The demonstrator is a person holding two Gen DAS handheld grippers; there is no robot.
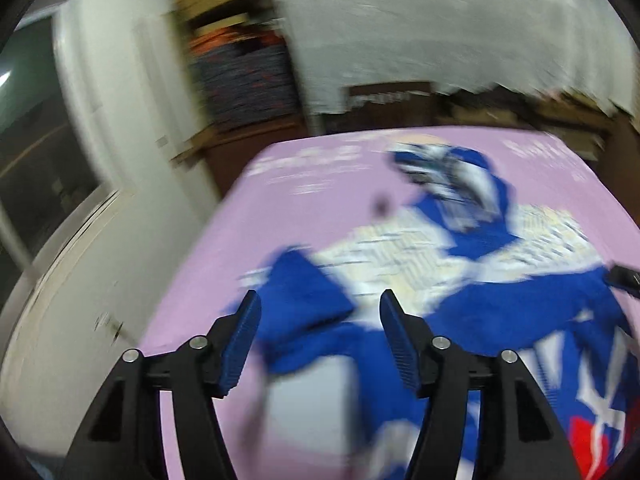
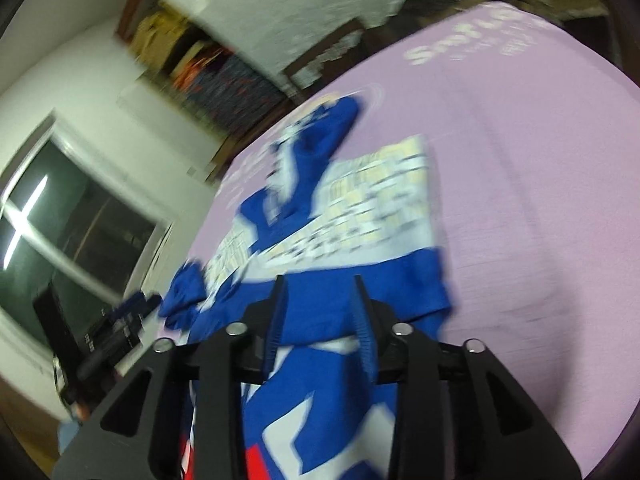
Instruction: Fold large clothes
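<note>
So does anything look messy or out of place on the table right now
The blue garment lies crumpled, not flat, on the pink table cover. One sleeve is flopped across its pale patterned panel, and another part is bunched near the left tongs. Blur hides finer detail.

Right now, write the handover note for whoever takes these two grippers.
Left gripper: open, holding nothing, above the near left part of the blue garment.
Right gripper: fingers apart, blue cloth between them; the blur hides whether it grips.
The garment lies crumpled and partly spread on the pink table cover, its patterned white lining showing.
Done: no neat fold visible.
Left: flatten it, then fold.
</note>
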